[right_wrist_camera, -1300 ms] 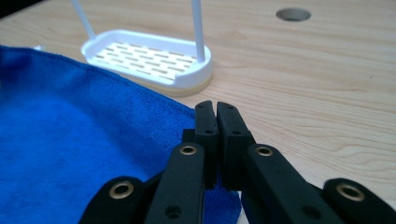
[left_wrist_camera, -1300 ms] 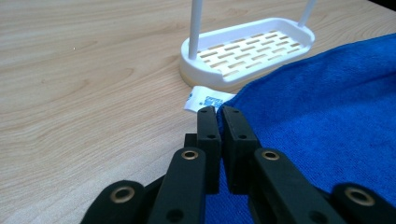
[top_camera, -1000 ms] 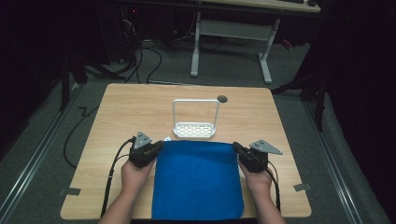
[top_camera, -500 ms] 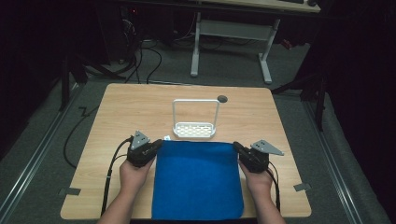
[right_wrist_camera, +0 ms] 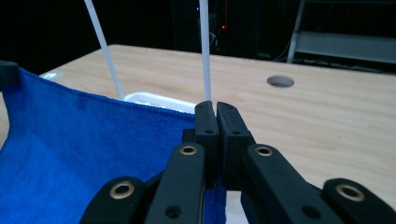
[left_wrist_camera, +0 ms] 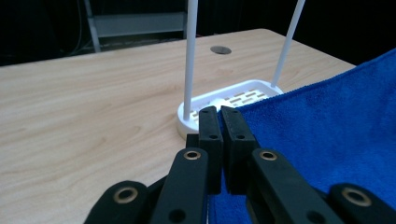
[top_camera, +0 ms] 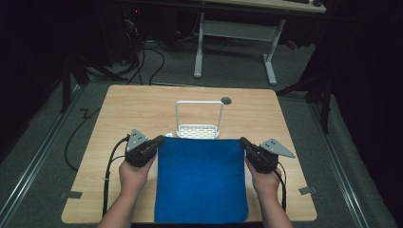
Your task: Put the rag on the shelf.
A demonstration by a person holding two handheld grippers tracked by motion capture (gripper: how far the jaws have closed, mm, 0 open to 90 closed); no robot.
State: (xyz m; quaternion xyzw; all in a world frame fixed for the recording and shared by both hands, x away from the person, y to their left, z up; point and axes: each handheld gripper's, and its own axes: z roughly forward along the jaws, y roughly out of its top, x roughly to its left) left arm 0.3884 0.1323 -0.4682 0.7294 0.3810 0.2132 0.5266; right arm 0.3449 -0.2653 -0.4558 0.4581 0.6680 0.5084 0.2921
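A blue towel (top_camera: 200, 178) is stretched flat between both grippers over the table's near half, its front edge hanging past the table edge. My left gripper (top_camera: 158, 140) is shut on the towel's far left corner (left_wrist_camera: 233, 116). My right gripper (top_camera: 243, 141) is shut on the far right corner (right_wrist_camera: 187, 122). Just beyond the towel's far edge stands a white rack (top_camera: 199, 122) with a slotted base (left_wrist_camera: 233, 97) and a tall wire loop; in the right gripper view its two thin white posts (right_wrist_camera: 204, 51) rise behind the cloth.
The wooden table (top_camera: 142, 109) has a round cable hole (top_camera: 226, 100) behind the rack. Cables trail from both grippers toward the person's forearms. A white desk frame (top_camera: 237, 33) and loose cables lie on the dark floor beyond the table.
None of the objects shifted noticeably; both grippers keep the towel's far corners pinned in about the same spot.
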